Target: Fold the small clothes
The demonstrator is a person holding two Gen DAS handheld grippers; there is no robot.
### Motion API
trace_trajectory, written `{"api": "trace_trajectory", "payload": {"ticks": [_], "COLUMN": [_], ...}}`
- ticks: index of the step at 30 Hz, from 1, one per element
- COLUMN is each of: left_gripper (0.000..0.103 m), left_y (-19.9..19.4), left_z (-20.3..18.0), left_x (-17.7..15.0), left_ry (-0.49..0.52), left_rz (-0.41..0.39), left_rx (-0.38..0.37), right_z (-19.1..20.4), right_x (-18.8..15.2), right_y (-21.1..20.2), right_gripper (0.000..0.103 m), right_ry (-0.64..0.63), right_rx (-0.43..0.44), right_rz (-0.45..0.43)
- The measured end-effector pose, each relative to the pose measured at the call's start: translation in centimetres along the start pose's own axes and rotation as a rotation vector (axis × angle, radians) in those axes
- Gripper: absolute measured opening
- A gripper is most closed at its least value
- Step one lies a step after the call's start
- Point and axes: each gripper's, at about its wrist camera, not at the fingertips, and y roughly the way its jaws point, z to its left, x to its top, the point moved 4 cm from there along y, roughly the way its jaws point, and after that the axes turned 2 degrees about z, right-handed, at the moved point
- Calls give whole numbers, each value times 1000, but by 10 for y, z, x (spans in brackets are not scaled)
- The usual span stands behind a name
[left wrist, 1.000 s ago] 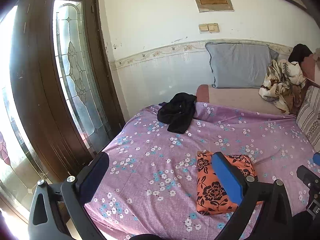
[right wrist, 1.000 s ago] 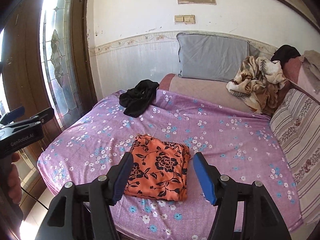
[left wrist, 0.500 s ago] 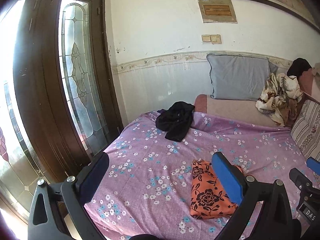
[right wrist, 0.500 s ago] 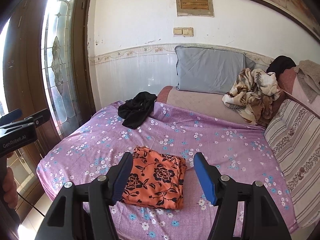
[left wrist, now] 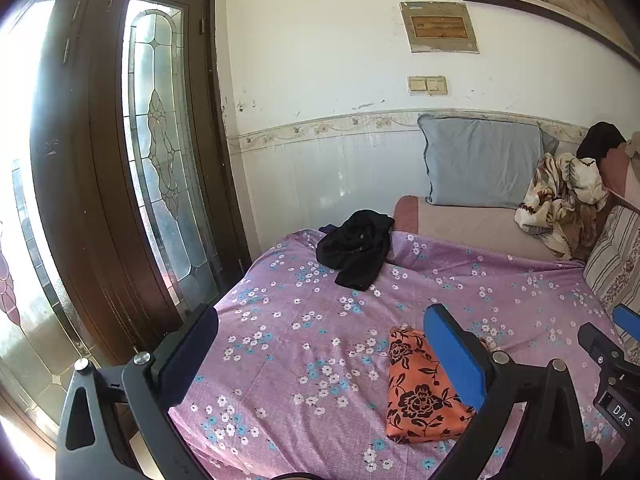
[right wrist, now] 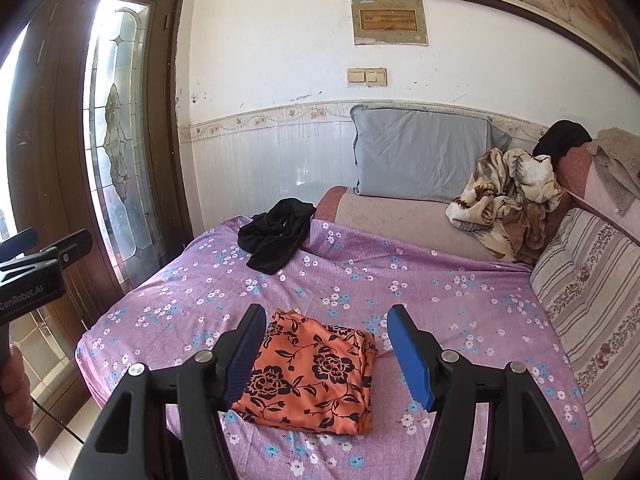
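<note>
A folded orange garment with black flowers [right wrist: 312,380] lies on the purple flowered bedsheet [right wrist: 400,276] near the bed's front edge; it also shows in the left wrist view [left wrist: 420,392]. A crumpled black garment [right wrist: 276,236] lies at the far left of the bed, also seen in the left wrist view [left wrist: 356,248]. My right gripper [right wrist: 326,352] is open and empty, held above and in front of the orange garment. My left gripper [left wrist: 320,344] is open and empty, held off to the left of the orange garment.
A grey pillow [right wrist: 420,156] leans on the wall at the back. A beige patterned blanket [right wrist: 508,200] is heaped at the back right. A striped cushion [right wrist: 592,300] lines the right side. A dark wooden door with stained glass [left wrist: 152,160] stands left of the bed.
Both grippers have pulled back and up from the bed, so the orange garment sits lower and smaller in both views. Both stay open and empty.
</note>
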Motion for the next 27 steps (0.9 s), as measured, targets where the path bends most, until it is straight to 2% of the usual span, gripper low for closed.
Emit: {"api": "trace_trajectory", "payload": {"ticks": [9, 13, 17, 21, 27], "left_gripper": [102, 102, 102, 102, 102], "left_y": [3, -4, -13, -16, -7], "left_z": [12, 27, 44, 54, 45], "left_x": [-5, -9, -9, -7, -6], "left_ry": [-3, -11, -18, -25, -24], "left_rz": [33, 49, 34, 36, 37], "left_rx": [3, 36, 95, 126, 90], "right_z": [8, 11, 20, 31, 25], "right_x": [-1, 7, 20, 21, 9], "right_y": [12, 24, 36, 38, 38], "right_gripper": [67, 67, 67, 67, 67], "right_ry": [-32, -14, 27, 12, -42], "right_rx": [1, 25, 81, 101, 48], "right_rz": [-7, -13, -20, -39, -36]}}
